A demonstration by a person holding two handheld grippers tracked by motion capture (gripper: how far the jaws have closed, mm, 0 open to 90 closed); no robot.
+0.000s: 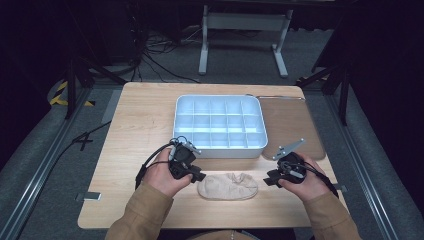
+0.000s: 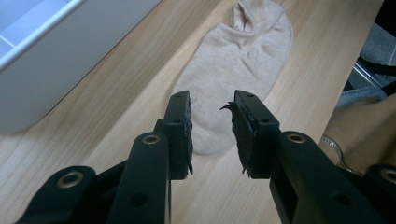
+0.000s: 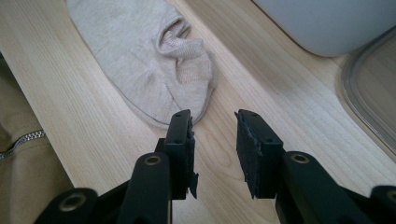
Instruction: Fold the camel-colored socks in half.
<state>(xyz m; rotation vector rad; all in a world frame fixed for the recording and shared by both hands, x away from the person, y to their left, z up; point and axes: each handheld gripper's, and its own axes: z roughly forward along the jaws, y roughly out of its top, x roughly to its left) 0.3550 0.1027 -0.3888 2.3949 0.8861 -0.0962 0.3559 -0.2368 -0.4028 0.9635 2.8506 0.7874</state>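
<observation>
Roughly, table [image 1: 140, 125]: light wood.
Organizer tray [image 1: 219, 150]: white, divided compartments, all bare.
Sock [image 1: 227, 186]: beige, flat near front edge between both grippers, long axis left-right, opening toward right gripper.
Left gripper [image 2: 212, 105]: jaws parted over sock's toe.
Right gripper [image 3: 214, 122]: jaws parted, holding nothing, beside sock's opening.

The left claw [image 2: 212, 105] is standing open over the near end of a beige sock [image 2: 238, 65], which is lying on the wooden counter [image 2: 116, 112]; a white tray [image 2: 56, 74] is sitting to its left.
</observation>
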